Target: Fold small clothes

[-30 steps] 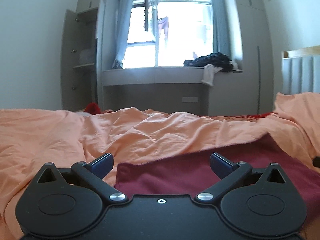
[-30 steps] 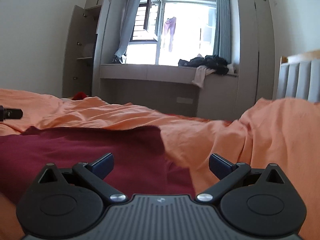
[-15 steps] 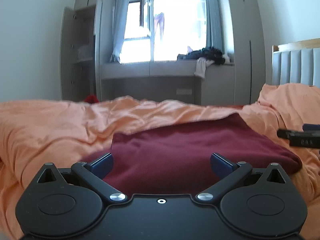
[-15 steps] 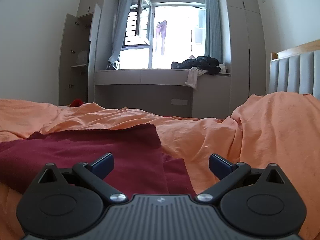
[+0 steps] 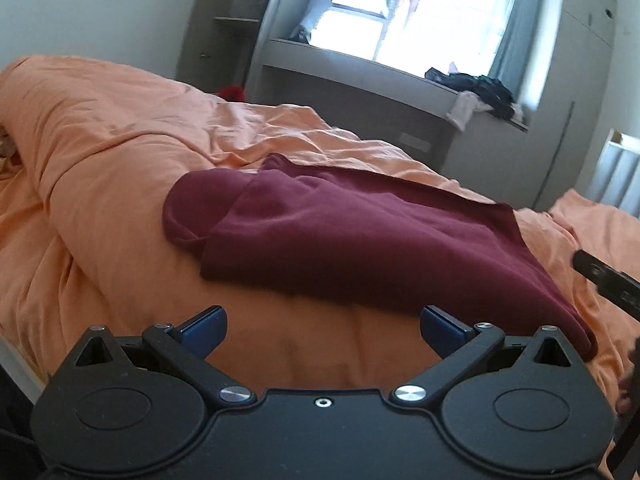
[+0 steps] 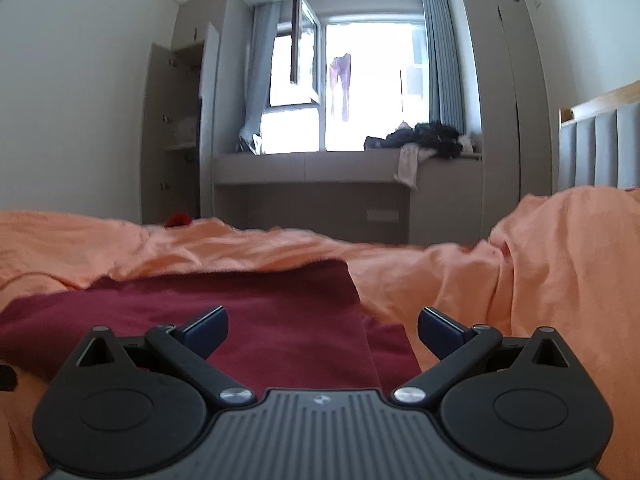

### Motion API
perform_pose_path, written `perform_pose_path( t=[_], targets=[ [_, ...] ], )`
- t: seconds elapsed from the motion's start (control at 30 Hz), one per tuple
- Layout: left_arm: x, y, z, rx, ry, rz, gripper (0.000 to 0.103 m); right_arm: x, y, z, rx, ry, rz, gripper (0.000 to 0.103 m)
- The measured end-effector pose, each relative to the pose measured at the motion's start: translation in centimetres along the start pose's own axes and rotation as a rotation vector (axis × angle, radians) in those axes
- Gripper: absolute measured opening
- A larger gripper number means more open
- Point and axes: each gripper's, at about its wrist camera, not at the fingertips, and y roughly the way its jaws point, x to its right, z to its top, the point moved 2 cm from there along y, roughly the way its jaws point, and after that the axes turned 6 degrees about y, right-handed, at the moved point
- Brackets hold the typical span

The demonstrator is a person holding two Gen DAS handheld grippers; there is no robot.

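L hand-held gripper (image 5: 323, 328) now back off maroon garment (image 5: 360, 236)

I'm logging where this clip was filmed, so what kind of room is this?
Almost certainly a bedroom: an orange duvet covers a bed with a padded headboard, and built-in wardrobes flank the window seat.

Maroon garment (image 5: 360, 240), orange bedsheet (image 5: 100, 140)
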Motion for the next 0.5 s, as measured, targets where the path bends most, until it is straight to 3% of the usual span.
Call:
perform_pose_path(
  t=[0.17, 0.5],
  targets=[
    [-0.8, 0.8, 0.5, 0.006, -0.032, 0.013, 0.103, -0.5, -0.1, -0.3, 0.035, 0.009, 0.020, 0.103],
    [-2.9, 3.5, 1.6, -0.025, -0.061, -0.031, 0.103, -2.8, 1.4, -1.9, -0.024, -0.002, 0.070, 0.103]
  ],
)
